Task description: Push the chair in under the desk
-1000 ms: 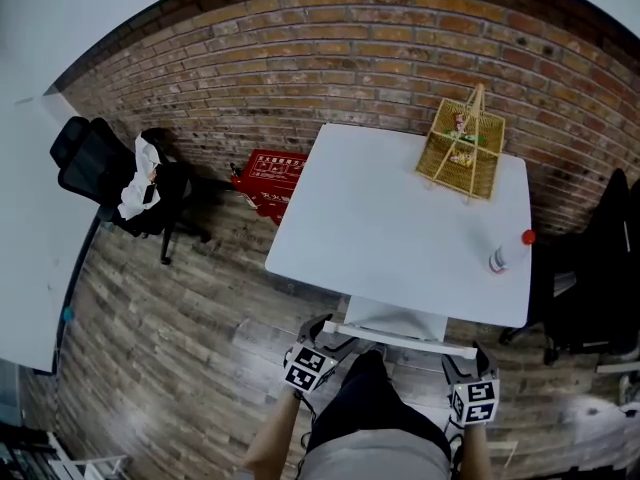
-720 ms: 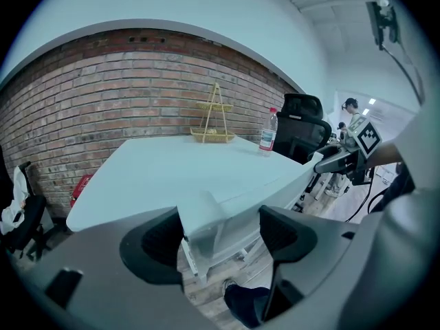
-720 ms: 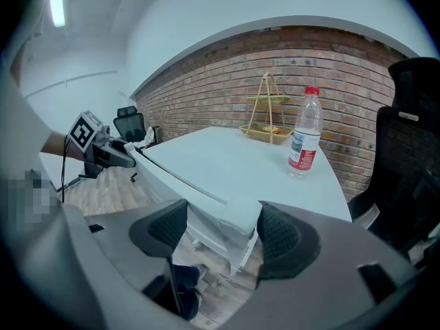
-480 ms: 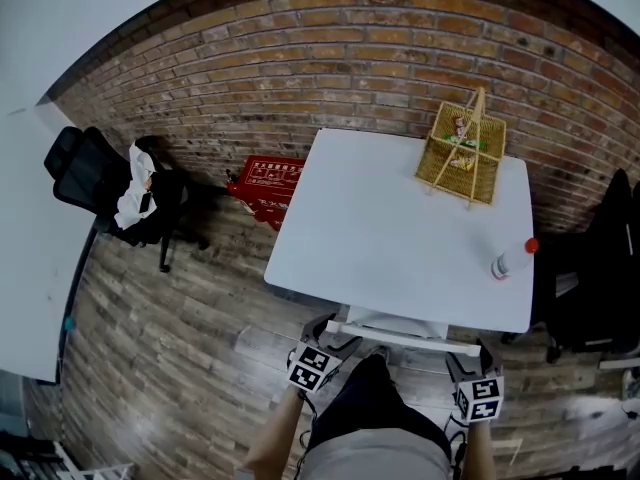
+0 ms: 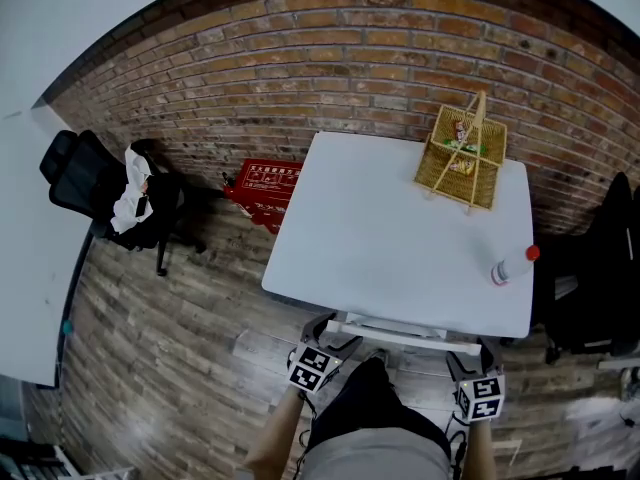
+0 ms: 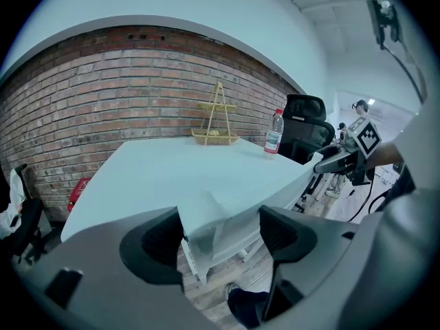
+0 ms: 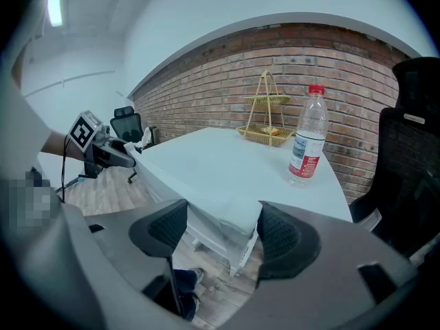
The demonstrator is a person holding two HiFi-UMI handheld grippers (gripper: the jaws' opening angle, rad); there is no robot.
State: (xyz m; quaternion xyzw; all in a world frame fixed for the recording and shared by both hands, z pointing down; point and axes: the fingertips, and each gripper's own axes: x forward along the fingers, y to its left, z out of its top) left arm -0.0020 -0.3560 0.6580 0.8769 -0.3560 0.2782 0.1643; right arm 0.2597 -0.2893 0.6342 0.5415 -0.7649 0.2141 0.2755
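The white chair [image 5: 398, 329] stands at the near edge of the white desk [image 5: 370, 228]; only its top back rail shows, close against the desk edge. My left gripper [image 5: 333, 330] holds the rail's left end and my right gripper [image 5: 484, 352] holds its right end. In the left gripper view the rail's corner [image 6: 205, 220] fills the gap between the pads of the left gripper [image 6: 220, 236]. The right gripper view shows the other corner [image 7: 225, 215] filling the right gripper [image 7: 223, 229] the same way. The seat is hidden under the desk.
A wicker basket [image 5: 461, 152] and a plastic bottle [image 5: 511, 266] stand on the desk's far and right side. A black office chair [image 5: 105, 193] and a red crate [image 5: 266, 183] sit by the brick wall at left. Another black chair [image 5: 600, 278] stands right of the desk.
The chair's rail has moved forward to the desk edge, and the white seat part seen a second ago is now hidden. Both grippers went forward with it.
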